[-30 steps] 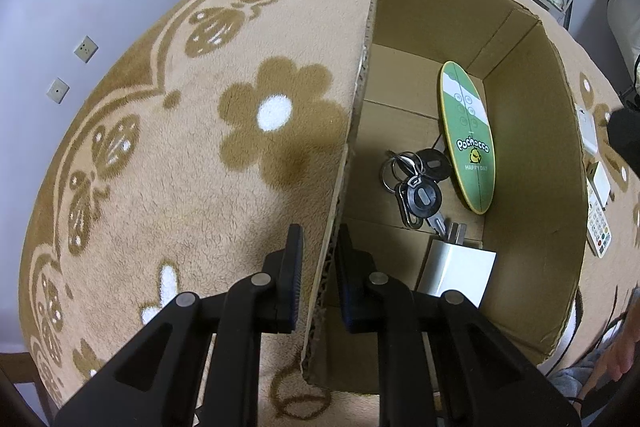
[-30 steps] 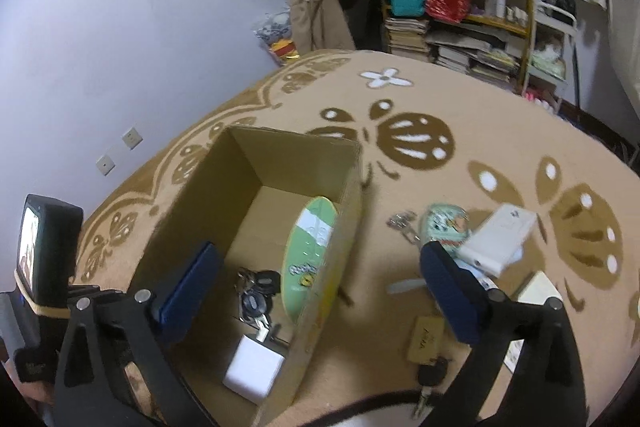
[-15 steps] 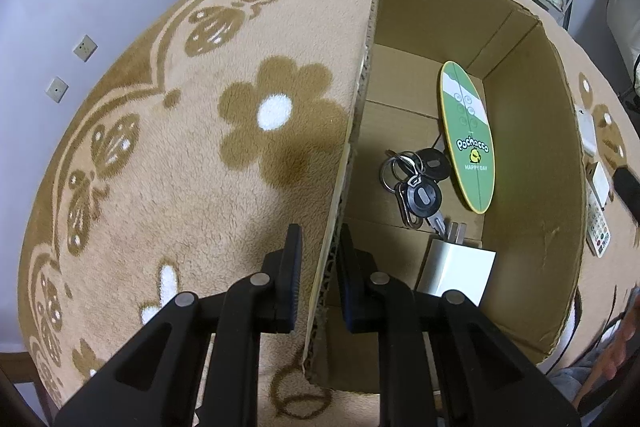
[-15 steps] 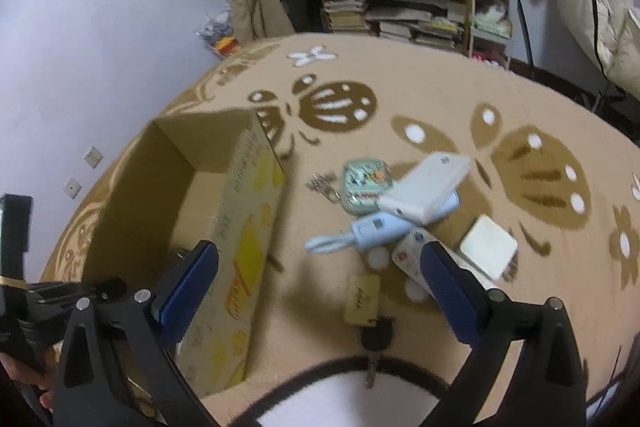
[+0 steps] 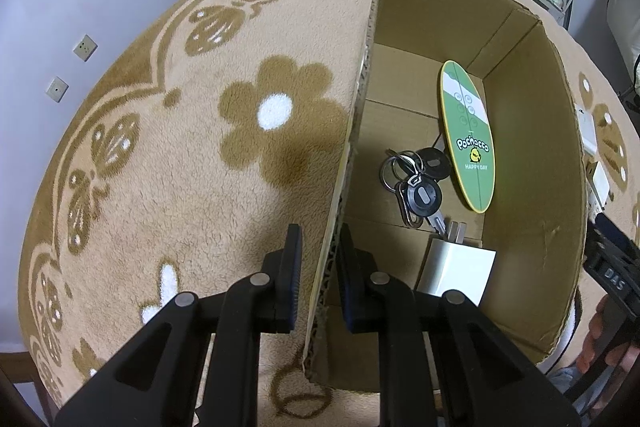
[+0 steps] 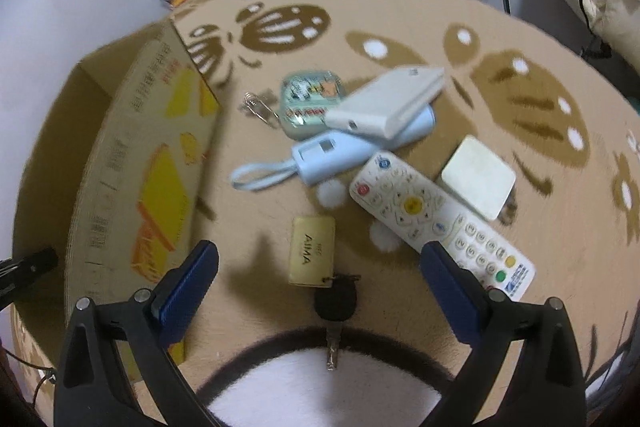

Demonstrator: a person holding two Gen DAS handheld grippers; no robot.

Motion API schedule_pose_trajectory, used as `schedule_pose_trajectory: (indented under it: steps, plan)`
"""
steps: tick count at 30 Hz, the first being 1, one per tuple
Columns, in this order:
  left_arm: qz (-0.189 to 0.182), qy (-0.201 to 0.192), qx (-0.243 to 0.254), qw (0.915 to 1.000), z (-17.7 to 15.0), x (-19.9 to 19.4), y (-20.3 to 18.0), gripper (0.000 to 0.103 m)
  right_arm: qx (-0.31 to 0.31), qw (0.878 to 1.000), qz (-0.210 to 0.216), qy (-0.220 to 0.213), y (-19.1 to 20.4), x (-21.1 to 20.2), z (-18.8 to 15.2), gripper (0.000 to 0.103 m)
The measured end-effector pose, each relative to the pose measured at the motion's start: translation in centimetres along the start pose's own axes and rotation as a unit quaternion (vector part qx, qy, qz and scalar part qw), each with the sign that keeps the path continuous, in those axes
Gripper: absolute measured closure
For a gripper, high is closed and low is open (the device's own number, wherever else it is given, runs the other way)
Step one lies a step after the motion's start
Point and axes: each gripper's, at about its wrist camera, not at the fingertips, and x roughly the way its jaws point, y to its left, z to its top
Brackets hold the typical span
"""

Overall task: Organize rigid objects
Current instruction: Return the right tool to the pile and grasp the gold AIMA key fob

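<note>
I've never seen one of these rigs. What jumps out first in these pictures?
The left tool pinches the wall of an open cardboard box holding a green oval board, keys and a white charger. The right tool hangs open over a gold-tagged key and a white remote.

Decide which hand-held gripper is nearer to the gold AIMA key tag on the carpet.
Right. The right hand-held gripper hangs open directly over the gold AIMA key tag; the left hand-held gripper straddles the cardboard box wall.
</note>
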Motion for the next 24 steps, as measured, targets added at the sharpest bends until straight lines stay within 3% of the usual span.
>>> schedule_pose_trajectory:
  steps: [10, 20, 24]
  plan:
    - [-0.001, 0.001, 0.0, 1.0, 0.0, 0.0, 0.1, 0.086, 0.016, 0.999, -0.002, 0.046, -0.8, 3.0, -1.6, 0.0]
    - [0.002, 0.0, 0.001, 1.0, 0.0, 0.0, 0.0, 0.086, 0.024, 0.999, -0.012, 0.038, -1.0, 3.4, -2.0, 0.0]
    - [0.001, 0.0, 0.001, 1.0, 0.0, 0.0, 0.0, 0.086, 0.002, 0.998, -0.043, 0.035, -0.2, 3.9, -1.9, 0.004]
